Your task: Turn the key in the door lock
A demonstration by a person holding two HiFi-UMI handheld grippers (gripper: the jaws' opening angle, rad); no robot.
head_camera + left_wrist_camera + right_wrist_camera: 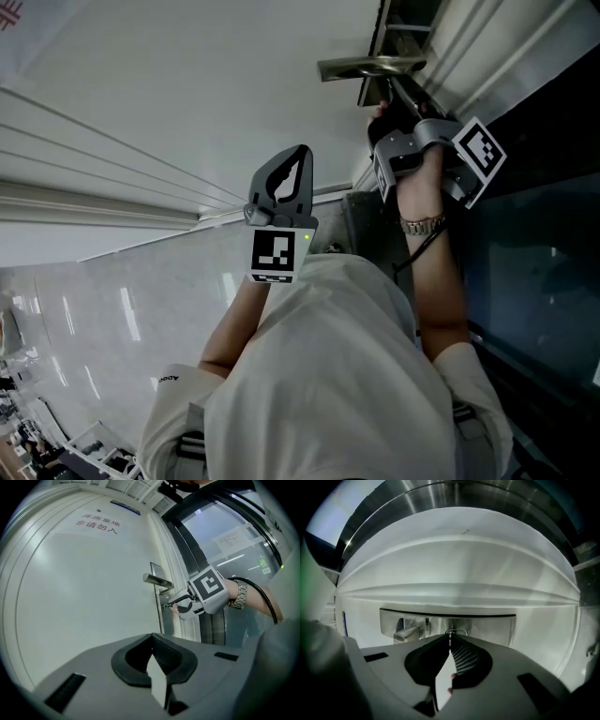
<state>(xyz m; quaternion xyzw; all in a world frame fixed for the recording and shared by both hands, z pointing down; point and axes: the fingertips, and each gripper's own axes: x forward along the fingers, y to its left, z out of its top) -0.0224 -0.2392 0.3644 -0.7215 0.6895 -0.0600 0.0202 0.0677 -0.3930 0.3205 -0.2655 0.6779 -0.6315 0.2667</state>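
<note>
A: What fills the left of the left gripper view?

B: The wide white door (79, 597), with 2 rows of red characters (98, 524) at its upper left. Along the bottom centre is the grey plastic left gripper (151, 638). Its 2 jaws are together at the tips, with nothing between them.

A: And moving right?

B: Just right of centre, the long silver metal door handle (157, 580) juts from the narrow steel lock plate (156, 569) on the door's edge. Just below the handle is the small metal key (164, 605), sitting in the lock.

A: Who has hold of it?

B: The grey right gripper (169, 604), which carries a black-and-white marker cube. It reaches in level from the right and its jaws are clamped on the key. Its own view agrees: the tips are pressed together at bottom centre, with a thin metal loop of the key just above them against the lock plate.

A: Anything further right?

B: A silver metal wristwatch (239, 595) on the wrist behind that gripper, then a black cable (262, 597) curving down at the right edge. Behind both, a dark-framed glass panel (229, 536) takes up the upper right.
</note>
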